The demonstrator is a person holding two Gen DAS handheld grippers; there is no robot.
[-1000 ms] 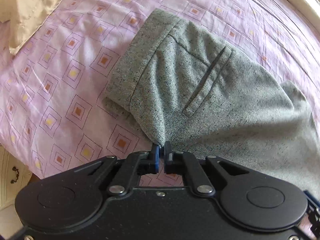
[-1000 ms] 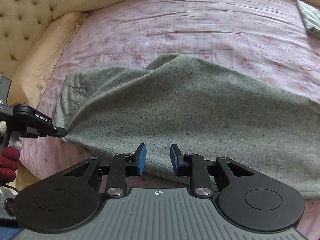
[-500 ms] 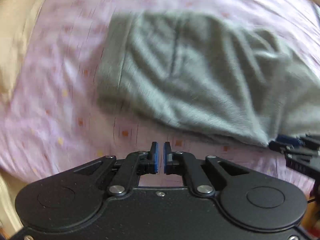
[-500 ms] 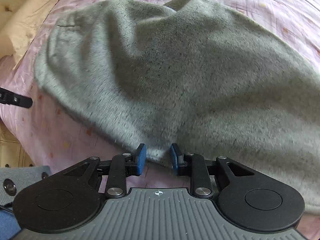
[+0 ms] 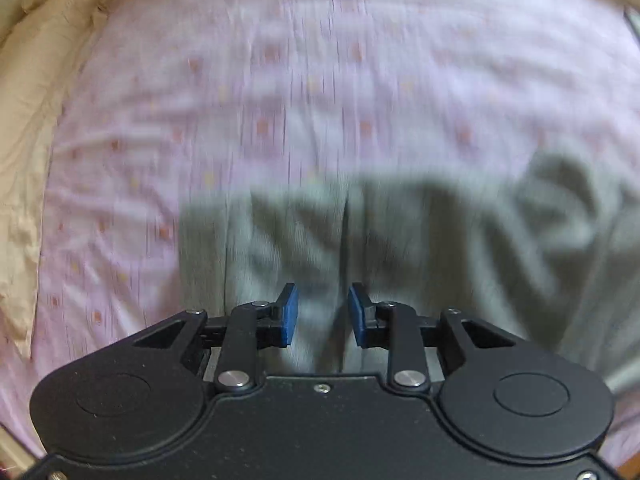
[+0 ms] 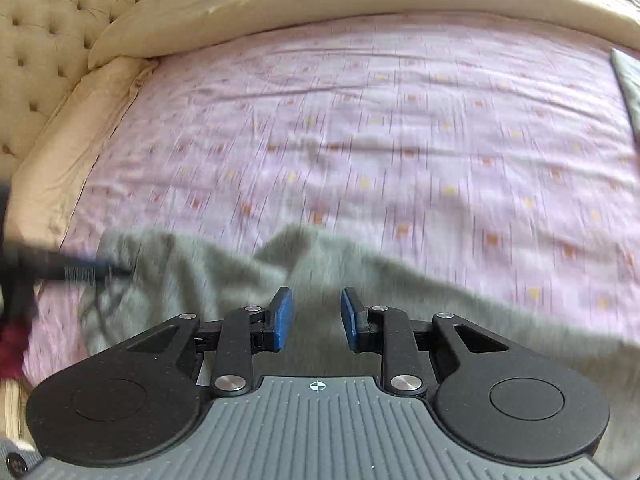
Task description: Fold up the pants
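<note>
The grey pants (image 5: pixel 420 240) lie rumpled on the pink patterned bedsheet (image 5: pixel 320 80), blurred by motion. My left gripper (image 5: pixel 322 314) is open and empty, just above the pants near their left part. In the right wrist view the pants (image 6: pixel 400 300) spread across the near part of the sheet (image 6: pixel 380 120). My right gripper (image 6: pixel 316 318) is open and empty above the pants' near edge. The left gripper (image 6: pixel 80 268) shows there as a dark blur at the pants' left end.
A cream pillow (image 5: pixel 28 140) lies along the left side of the bed. A tufted cream headboard (image 6: pixel 52 40) and a long cream bolster (image 6: pixel 360 4) stand at the far end. A grey folded cloth (image 6: pixel 630 80) lies at the far right edge.
My left gripper let go of the pants' corner and opened. Both grippers have swung over the pants, and the pants dropped flat onto the sheet. The right gripper stayed open.
</note>
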